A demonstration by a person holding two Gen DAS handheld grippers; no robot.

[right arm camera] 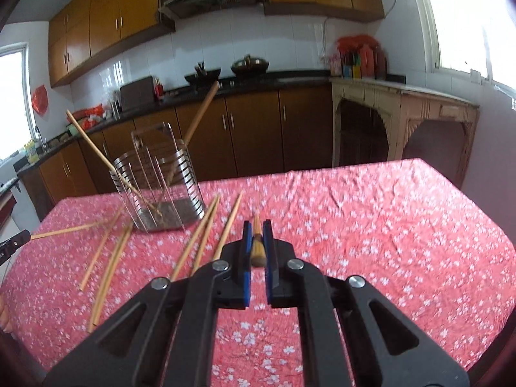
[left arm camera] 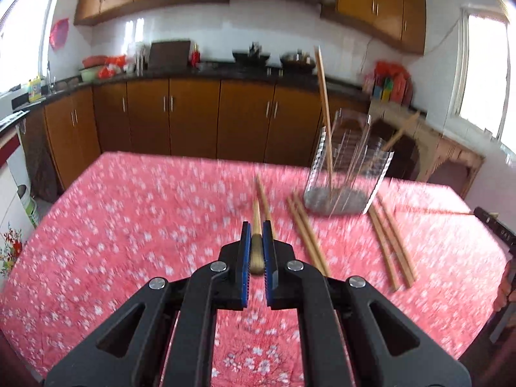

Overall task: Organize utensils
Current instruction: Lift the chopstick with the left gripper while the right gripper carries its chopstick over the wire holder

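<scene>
Kitchen tabletop [right arm camera: 371, 213] in pink floral cloth: left gripper [left arm camera: 257, 242] and right gripper [right arm camera: 257, 238] each clamp one chopstick [left arm camera: 256, 225] by its thick end. Light, stiff, slippery sticks; others lie beside the wire holder [right arm camera: 161, 190].

left wrist: faces holder [left arm camera: 342, 174] rightward | right wrist: leftward (shared table [right arm camera: 371, 213])

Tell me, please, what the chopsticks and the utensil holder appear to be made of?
The chopsticks look like bamboo or pale wood: matte tan, unpainted. The utensil holder looks like polished steel: shiny slotted metal bands and thin wire rods you can see through. Blur hides any finer grain.
</scene>
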